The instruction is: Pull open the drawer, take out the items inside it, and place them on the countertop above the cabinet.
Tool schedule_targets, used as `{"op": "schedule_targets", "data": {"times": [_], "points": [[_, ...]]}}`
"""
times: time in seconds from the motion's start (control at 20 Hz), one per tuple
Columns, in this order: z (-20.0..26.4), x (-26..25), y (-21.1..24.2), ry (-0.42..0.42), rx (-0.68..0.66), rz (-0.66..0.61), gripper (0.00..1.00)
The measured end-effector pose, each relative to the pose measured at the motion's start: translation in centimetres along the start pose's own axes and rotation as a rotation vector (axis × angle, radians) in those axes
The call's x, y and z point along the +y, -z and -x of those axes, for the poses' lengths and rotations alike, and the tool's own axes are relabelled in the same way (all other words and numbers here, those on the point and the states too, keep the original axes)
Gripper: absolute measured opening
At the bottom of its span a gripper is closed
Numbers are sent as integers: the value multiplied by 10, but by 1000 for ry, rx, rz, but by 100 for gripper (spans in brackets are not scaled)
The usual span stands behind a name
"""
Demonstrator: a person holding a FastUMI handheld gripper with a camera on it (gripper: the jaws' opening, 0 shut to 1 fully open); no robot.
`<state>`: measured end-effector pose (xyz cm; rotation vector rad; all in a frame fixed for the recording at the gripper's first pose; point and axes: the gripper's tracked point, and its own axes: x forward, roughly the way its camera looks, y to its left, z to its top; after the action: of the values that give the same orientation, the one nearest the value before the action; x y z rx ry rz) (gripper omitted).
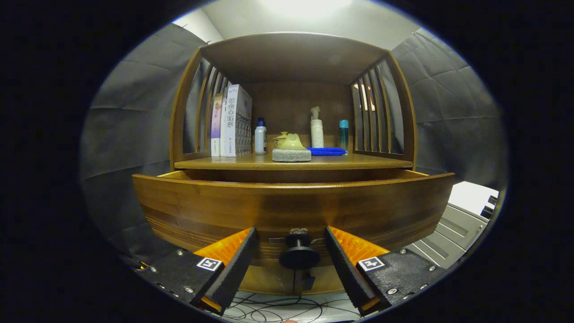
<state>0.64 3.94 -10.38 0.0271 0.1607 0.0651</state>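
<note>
While the gripper (pixel 291 244) sat low in the centre of the frame, its two fingers (pixel 235 267) stood spread apart, released, with nothing pressed between them. Round black drawer knob (pixel 299 253) sat in the gap between the fingers, touching neither. Curved brown wooden drawer front (pixel 291 208) spanned the middle of the frame; drawer was pulled out toward the camera, its top edge standing forward of the cabinet body. Drawer contents hidden behind the front; could not tell what lay inside.

Above the drawer, brown wooden countertop shelf (pixel 215 163) with slatted sides (pixel 372 116). On it, centre: grey stone-like block (pixel 291 155) with a pale green ceramic piece (pixel 292 142) resting on top. Upper left of the shelf: upright white books (pixel 233 121) leaning by the slats. Just right of them, white bottle with a blue cap (pixel 260 137). Further back, tall white pump bottle (pixel 316 128), and at its right a slim teal bottle (pixel 343 133). Flat blue cloth (pixel 326 151) lay beside the stone block, at the foot of those two bottles.

Lower centre, under the cabinet: thin black cables (pixel 278 309) on a pale surface.
</note>
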Motion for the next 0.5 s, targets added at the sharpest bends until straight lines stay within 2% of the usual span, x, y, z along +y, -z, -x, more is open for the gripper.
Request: {"op": "schedule_targets", "data": {"times": [0.5], "points": [[-49,-3,-9,-18,18,0,95]]}}
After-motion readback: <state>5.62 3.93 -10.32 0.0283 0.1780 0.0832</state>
